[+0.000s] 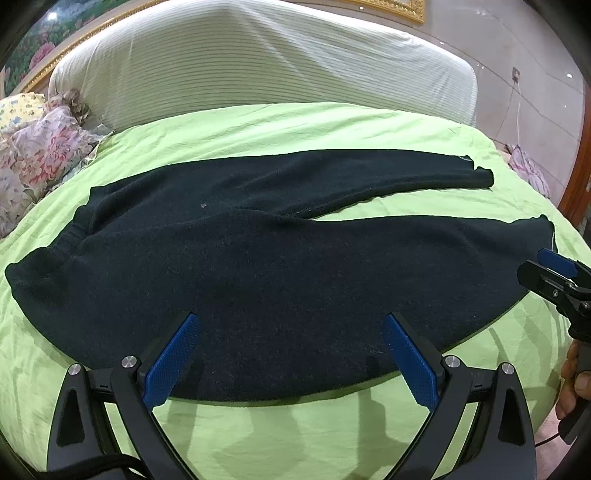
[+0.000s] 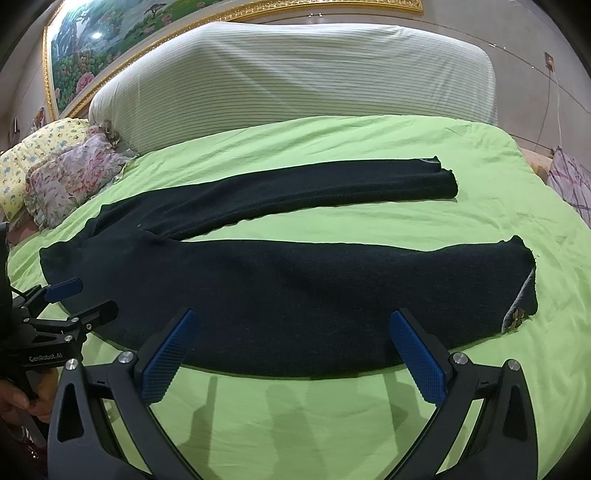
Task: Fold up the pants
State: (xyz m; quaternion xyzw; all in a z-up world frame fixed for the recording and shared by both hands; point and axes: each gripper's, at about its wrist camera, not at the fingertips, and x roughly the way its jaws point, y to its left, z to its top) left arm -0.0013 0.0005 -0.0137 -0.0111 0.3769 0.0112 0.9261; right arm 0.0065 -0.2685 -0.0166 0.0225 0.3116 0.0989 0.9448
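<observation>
Now the dark pants (image 1: 258, 266) lie flat and unfolded on the bed (image 1: 295, 125), which has a light green sheet. The waistband (image 1: 55, 251) points to the left edge of the bed and the two legs stretch toward the right edge, slightly apart from each other, with a strip of green sheet between them. The far leg (image 2: 332, 184) is closer to the striped headboard (image 2: 295, 74); the near leg (image 2: 332, 288) runs along the near edge of the bed, and its cuff (image 2: 521, 295) shows a small grey patch.

The left tool (image 1: 290, 325) is spread wide, holding nothing, and hovers over the near side of the pants, toward the waist half. The right tool (image 2: 291, 321) is also spread wide and empty, over the near leg. Each tool shows at the side of the other's view.

Flowered pillows (image 2: 66, 173) lie at the far left corner of the bed. A framed painting (image 2: 110, 33) hangs on the wall behind the headboard.
</observation>
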